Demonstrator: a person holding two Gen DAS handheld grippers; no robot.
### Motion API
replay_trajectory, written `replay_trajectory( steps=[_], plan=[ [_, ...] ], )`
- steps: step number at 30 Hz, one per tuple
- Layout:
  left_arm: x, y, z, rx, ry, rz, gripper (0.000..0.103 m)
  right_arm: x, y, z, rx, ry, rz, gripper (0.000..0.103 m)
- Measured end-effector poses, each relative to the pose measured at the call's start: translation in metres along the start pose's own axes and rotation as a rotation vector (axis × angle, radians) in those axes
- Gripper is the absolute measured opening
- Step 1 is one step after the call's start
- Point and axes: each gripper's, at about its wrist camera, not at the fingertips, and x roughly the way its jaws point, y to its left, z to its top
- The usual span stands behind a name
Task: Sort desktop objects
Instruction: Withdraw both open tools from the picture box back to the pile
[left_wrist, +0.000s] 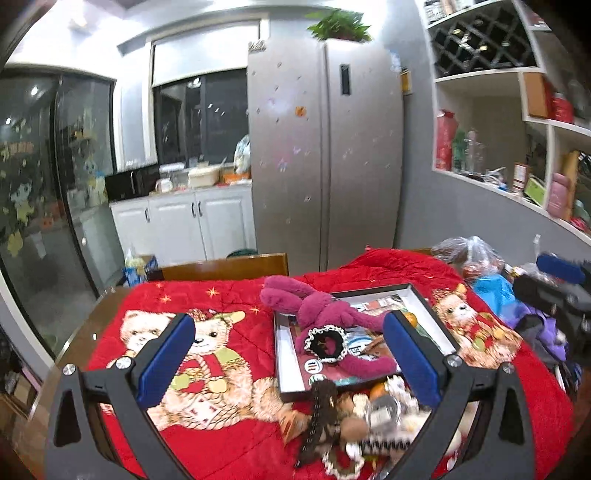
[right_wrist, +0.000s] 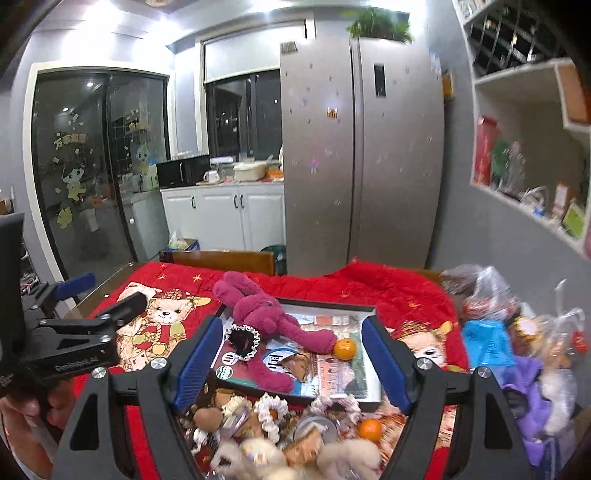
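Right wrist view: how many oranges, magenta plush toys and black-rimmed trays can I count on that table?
Oranges: 2, the orange in the tray and the orange in front of it
Magenta plush toy: 1
Black-rimmed tray: 1
Total: 4

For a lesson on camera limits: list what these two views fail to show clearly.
- Pile nearest the camera, right wrist view: blurred, cut by the bottom edge.
- Tray contents, left wrist view: partly behind the plush and left claw.
- Shelf items, right wrist view: blurred.
- Right claw, left wrist view: blurred at the edge.
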Motion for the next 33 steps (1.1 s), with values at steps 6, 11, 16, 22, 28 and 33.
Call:
replay_trajectory(
  steps=[6, 11, 16, 22, 28, 33],
  plan=[
    [-0.059, 0.000, -0.028, 0.046, -0.034, 0.031, 0.103, -0.067, 0.012, -0.021, -0.007, -0.088, -0.090, 0.084],
    [-0.081, -0.006, -0.088, 0.052, -0.020, -0.052, 0.103, -0.103, -0.001, -0.070, 0.075, -0.135, -0.078, 0.085],
    [-0.051, -0.012, -0.112, 0.037, 0.073, -0.077, 0.103, -0.096, -0.013, -0.093, 0.026, -0.100, -0.120, 0.085],
    [-0.008, -0.007, -0.132, -0.021, 0.166, -0.104, 0.103, -0.071, -0.026, -0.109, 0.036, -0.040, -0.074, 0.085],
    [0.026, -0.011, -0.140, 0.013, 0.212, -0.088, 0.102, -0.036, -0.031, -0.119, 0.022, 0.049, -0.058, 0.085],
    [0.066, -0.011, -0.141, 0.035, 0.260, -0.083, 0.100, -0.011, -0.038, -0.119, 0.008, 0.101, -0.070, 0.085]
  ],
)
